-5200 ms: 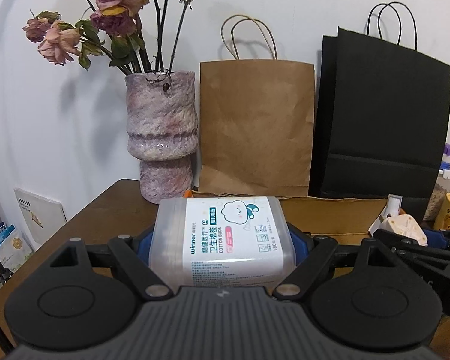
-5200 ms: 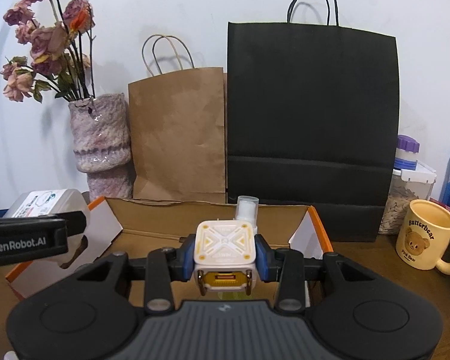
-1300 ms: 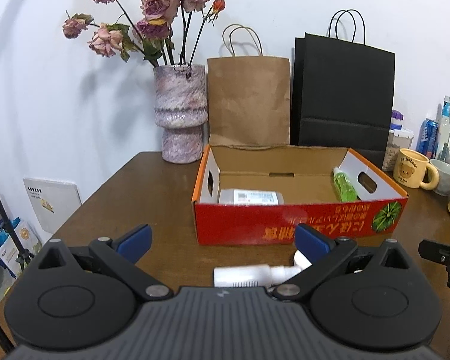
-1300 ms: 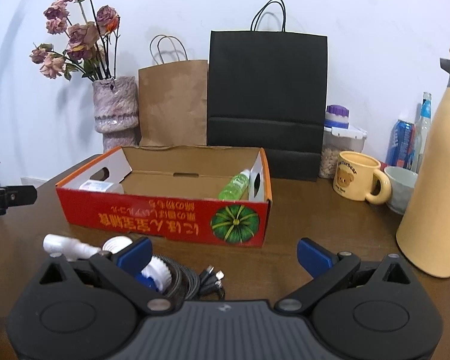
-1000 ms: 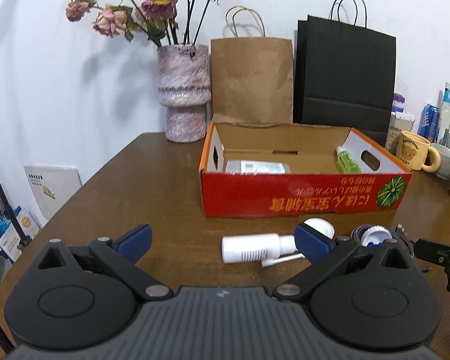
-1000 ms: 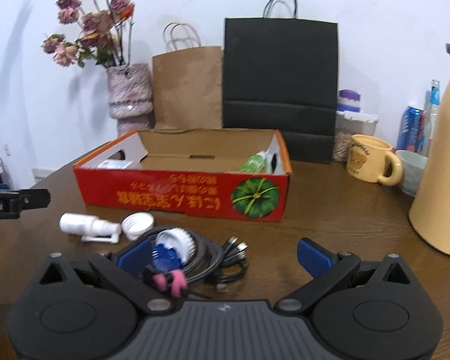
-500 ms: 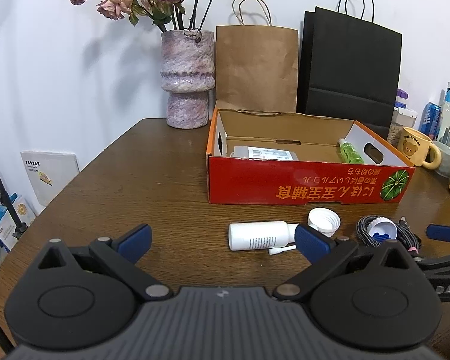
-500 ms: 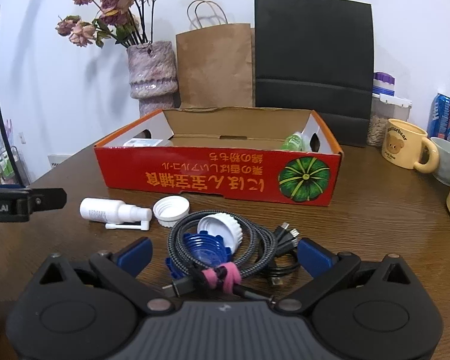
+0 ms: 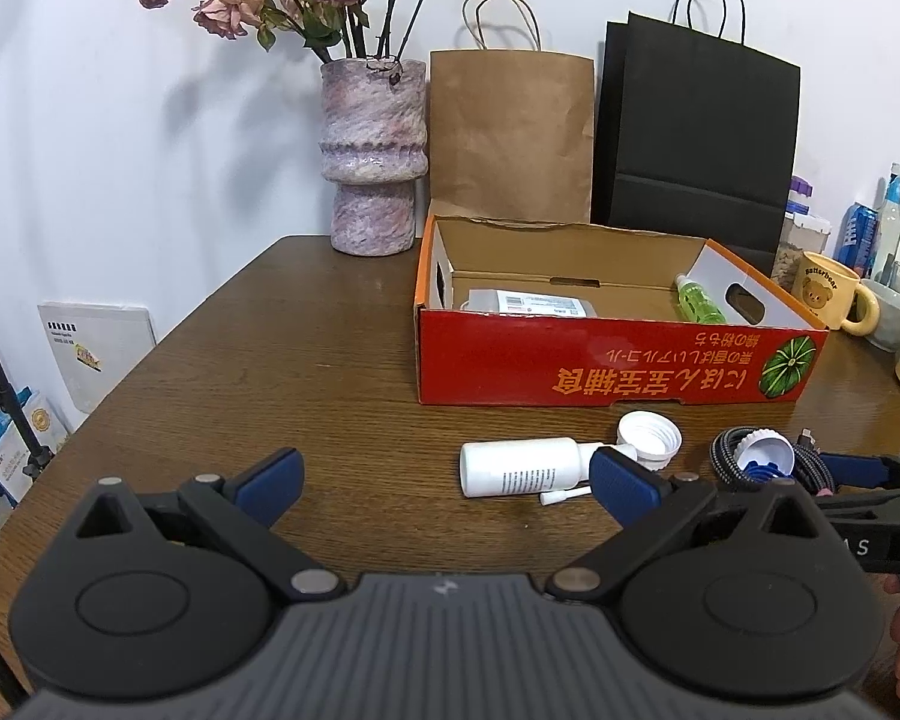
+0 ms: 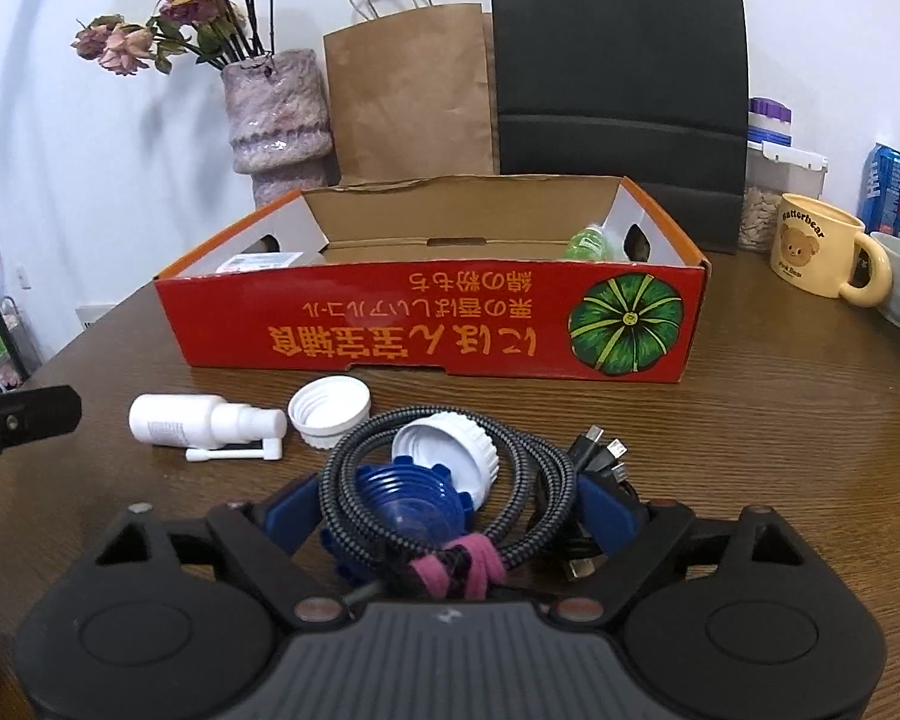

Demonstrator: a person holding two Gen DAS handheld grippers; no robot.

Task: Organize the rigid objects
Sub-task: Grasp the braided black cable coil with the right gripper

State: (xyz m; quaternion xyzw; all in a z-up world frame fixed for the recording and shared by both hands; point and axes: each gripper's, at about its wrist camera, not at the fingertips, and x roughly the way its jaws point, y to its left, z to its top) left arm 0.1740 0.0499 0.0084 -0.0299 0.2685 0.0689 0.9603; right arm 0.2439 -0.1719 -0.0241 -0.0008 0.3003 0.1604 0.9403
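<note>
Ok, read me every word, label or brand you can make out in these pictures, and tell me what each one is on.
"Butterbear": on the yellow mug, above its bear drawing; the small line below the bear is too blurred.
Orange Japanese lettering, printed upside down: on the front of the red box; I cannot read it reliably.
Fine print: on the white spray bottle, too small.
Barcode label: on the pack in the box, too small.

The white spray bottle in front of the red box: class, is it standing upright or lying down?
Lying down: the white spray bottle rests on its side.
</note>
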